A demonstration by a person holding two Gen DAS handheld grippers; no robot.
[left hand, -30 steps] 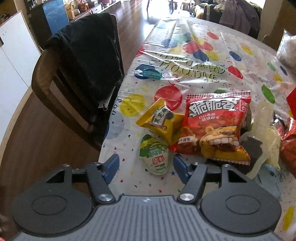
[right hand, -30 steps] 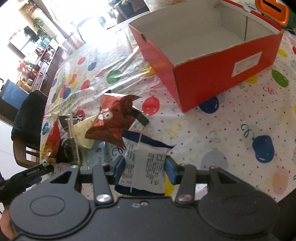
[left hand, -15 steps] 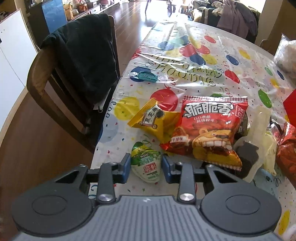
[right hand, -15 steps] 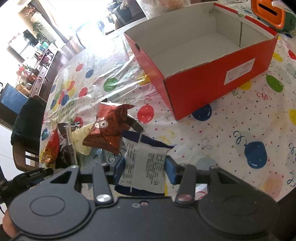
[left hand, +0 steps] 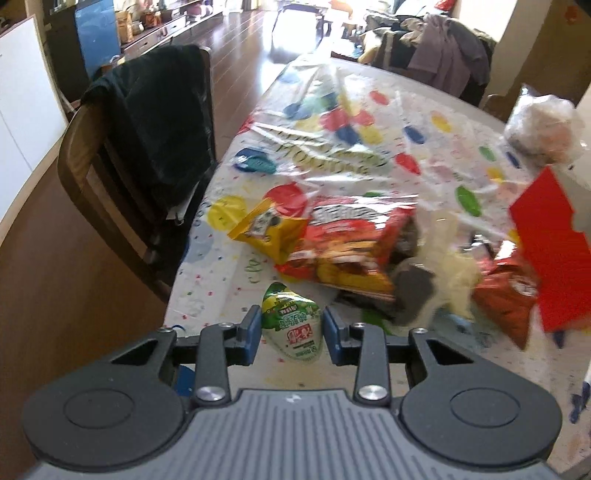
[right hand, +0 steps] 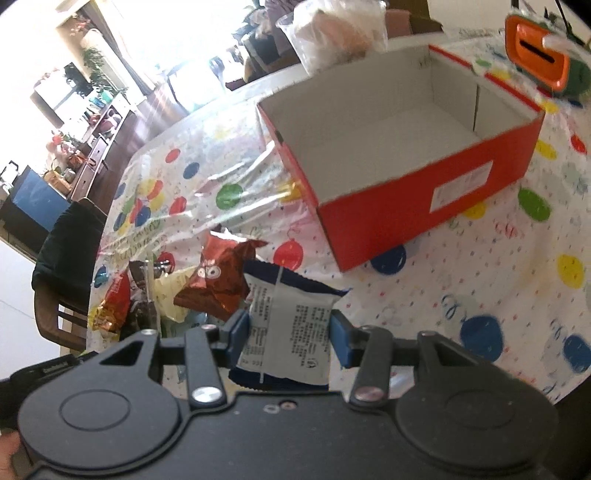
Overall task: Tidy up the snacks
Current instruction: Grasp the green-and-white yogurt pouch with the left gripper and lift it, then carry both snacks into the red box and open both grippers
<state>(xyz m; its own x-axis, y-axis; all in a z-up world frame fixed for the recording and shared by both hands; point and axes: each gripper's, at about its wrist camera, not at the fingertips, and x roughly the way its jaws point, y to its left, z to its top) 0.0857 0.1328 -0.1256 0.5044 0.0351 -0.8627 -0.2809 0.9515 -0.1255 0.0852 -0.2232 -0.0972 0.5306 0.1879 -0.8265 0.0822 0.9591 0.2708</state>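
Note:
My left gripper [left hand: 289, 334] is shut on a small green and white snack pouch [left hand: 291, 323] and holds it above the table's near edge. Beyond it lie a yellow packet [left hand: 267, 229], a big red chip bag [left hand: 351, 251] and a brown-red bag [left hand: 508, 295]. My right gripper [right hand: 290, 334] is shut on a white and dark blue packet [right hand: 291, 325], lifted off the table. The open red box [right hand: 402, 147] stands beyond it to the right, its white inside bare. The brown-red bag [right hand: 218, 280] lies just left of the held packet.
A wooden chair [left hand: 122, 177] with a black jacket stands at the table's left side. A clear plastic sheet [left hand: 332, 147] lies on the balloon-print cloth. A tied plastic bag [right hand: 336, 33] sits behind the box, an orange and green item [right hand: 539, 62] at far right.
My left gripper closed on the green pouch and lifted it, tilting toward the box. My right gripper rose with its packet and moved nearer the red box.

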